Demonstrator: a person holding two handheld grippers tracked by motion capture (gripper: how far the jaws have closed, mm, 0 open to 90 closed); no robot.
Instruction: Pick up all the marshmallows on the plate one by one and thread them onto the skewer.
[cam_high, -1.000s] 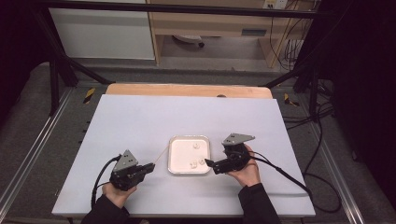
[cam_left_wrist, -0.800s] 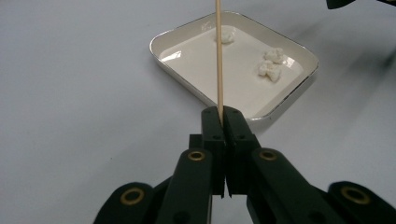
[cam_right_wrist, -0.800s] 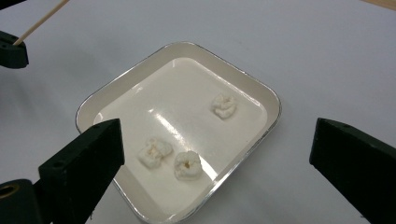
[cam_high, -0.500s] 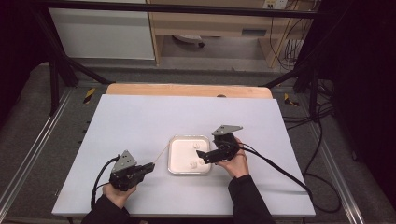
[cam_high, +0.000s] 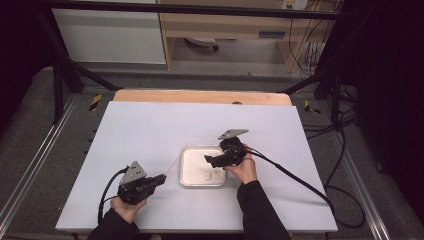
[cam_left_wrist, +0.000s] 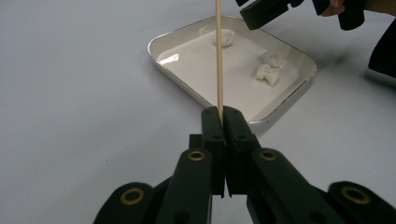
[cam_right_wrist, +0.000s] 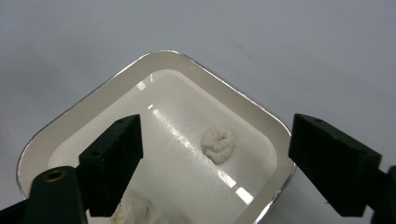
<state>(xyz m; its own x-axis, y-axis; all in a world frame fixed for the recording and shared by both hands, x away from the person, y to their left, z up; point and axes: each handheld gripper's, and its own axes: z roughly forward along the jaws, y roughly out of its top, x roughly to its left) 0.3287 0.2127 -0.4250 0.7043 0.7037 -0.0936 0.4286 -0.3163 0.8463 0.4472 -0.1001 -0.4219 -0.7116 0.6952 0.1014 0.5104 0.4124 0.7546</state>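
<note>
A white tray (cam_high: 195, 162) lies on the table and holds a few white lumps (cam_high: 206, 175). My left gripper (cam_high: 161, 178) rests to the tray's left, shut on a thin wooden skewer (cam_left_wrist: 218, 56) that points over the tray (cam_left_wrist: 243, 70). My right gripper (cam_high: 209, 160) hovers above the tray's right part. In the right gripper view its jaws (cam_right_wrist: 215, 128) stand apart after just closing somewhat. One white lump (cam_right_wrist: 218, 143) lies on the tray floor below the gap, untouched. Another lump (cam_right_wrist: 130, 210) sits near the left jaw.
The tray sits near the middle of a large white tabletop (cam_high: 150, 130) with a wooden strip (cam_high: 200, 96) along its far edge. A black cable (cam_high: 295, 177) trails right from the right gripper. Metal frame rails run along both sides.
My right gripper has moved left from the tray's right edge to above the tray. The left gripper and its skewer have stayed put.
</note>
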